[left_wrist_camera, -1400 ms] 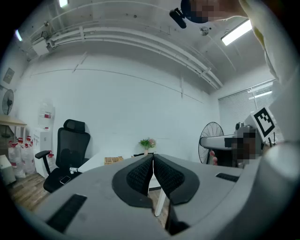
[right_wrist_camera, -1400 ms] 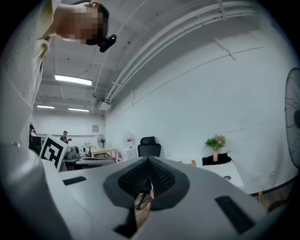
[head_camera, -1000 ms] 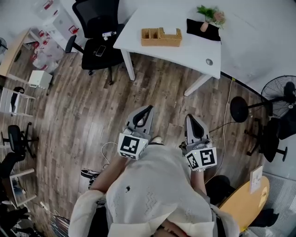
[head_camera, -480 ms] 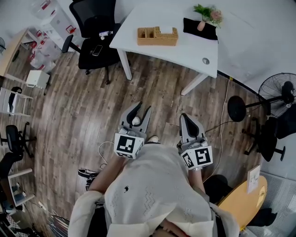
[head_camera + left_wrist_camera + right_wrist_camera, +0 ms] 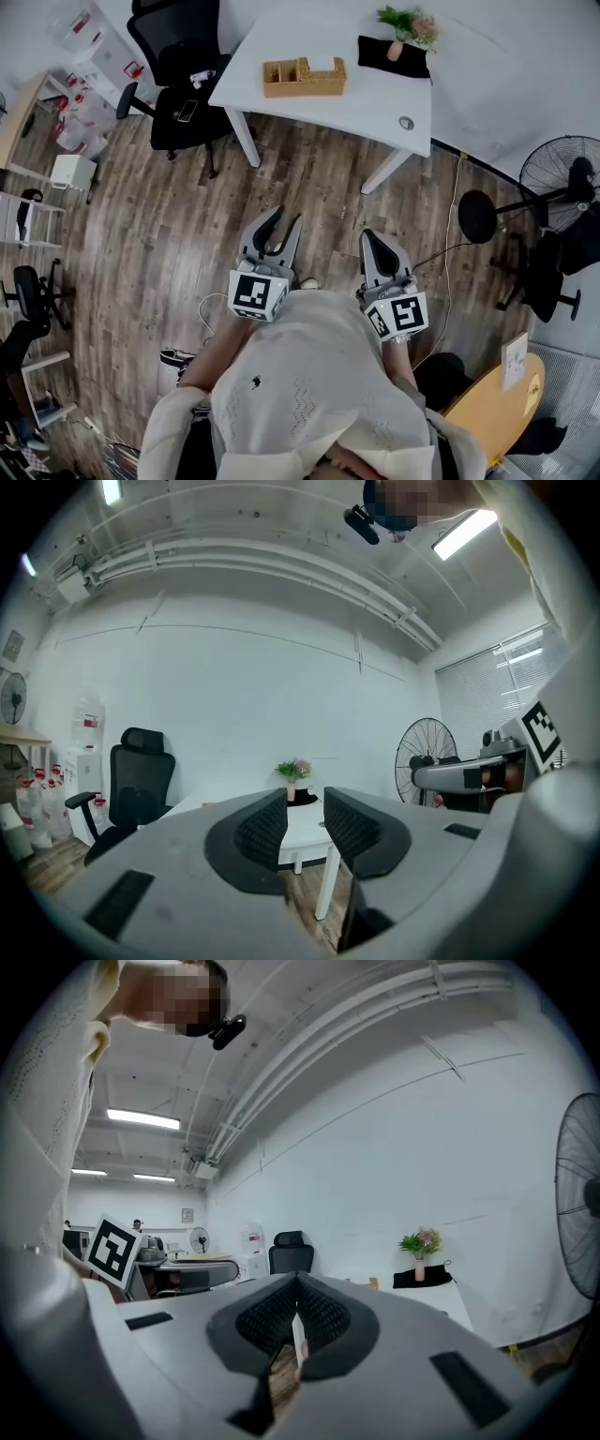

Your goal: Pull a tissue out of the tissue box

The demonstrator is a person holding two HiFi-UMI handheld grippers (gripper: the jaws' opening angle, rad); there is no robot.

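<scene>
At mid-frame the left claw (image 5: 288, 216) is pointing level, its jaws just opening with nothing between; the right claw (image 5: 368, 236) is pressing its jaws together.

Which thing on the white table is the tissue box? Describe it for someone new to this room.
Find the white table at the top of the head view. Towards its left end sits the tan woven tissue box, long and low, white tissue showing at its right end. Its neighbour, a flower vase on a black cloth, stands apart to the right.

Head camera looks steeply down onto left gripper (image 5: 284, 218) and right gripper (image 5: 368, 237); theirs face level toward the far table (image 5: 375, 94).
</scene>
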